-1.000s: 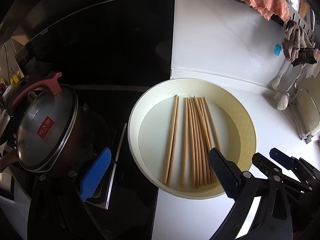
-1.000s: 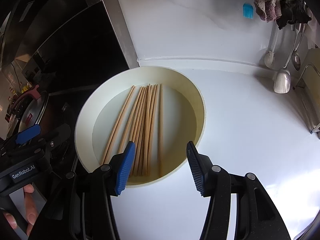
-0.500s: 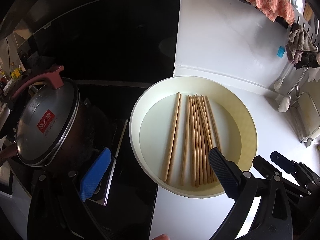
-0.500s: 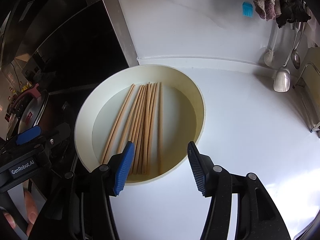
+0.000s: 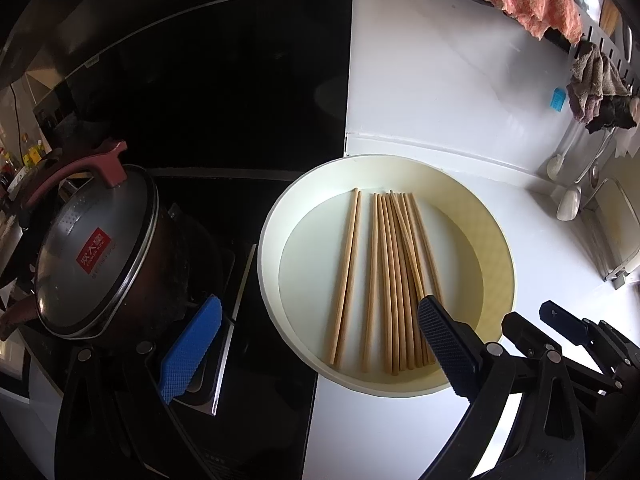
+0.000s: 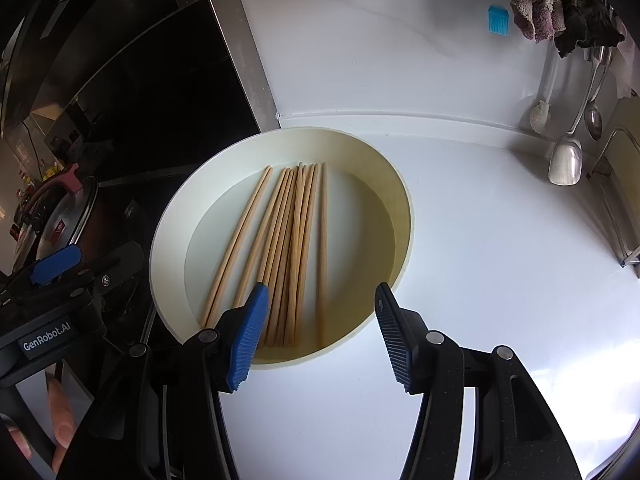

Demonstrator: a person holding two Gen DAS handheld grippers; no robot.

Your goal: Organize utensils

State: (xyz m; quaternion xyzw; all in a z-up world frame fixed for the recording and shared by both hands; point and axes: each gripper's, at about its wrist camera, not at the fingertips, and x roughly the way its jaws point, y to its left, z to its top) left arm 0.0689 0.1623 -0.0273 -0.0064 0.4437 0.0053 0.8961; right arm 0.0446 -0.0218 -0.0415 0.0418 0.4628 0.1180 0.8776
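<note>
Several wooden chopsticks (image 5: pixel 394 276) lie side by side in a round cream basin (image 5: pixel 498 248) on the white counter. They also show in the right wrist view (image 6: pixel 294 248) inside the basin (image 6: pixel 402 216). My left gripper (image 5: pixel 316 344) is open and empty, above the basin's near left rim. My right gripper (image 6: pixel 320 336) is open and empty, just in front of the chopsticks' near ends. The right gripper's body shows in the left wrist view (image 5: pixel 576 328) at the lower right.
A lidded pot (image 5: pixel 92 252) sits on the black stove (image 5: pixel 208 128) at the left. Cloths (image 5: pixel 532 4) and ladles (image 6: pixel 566 152) hang by the white wall at the right. A metal rack (image 5: pixel 616 236) stands at the far right.
Both grippers have shifted slightly; the basin sits a little lower and more central in the left wrist view. Both stay open. The chopsticks have not moved.
</note>
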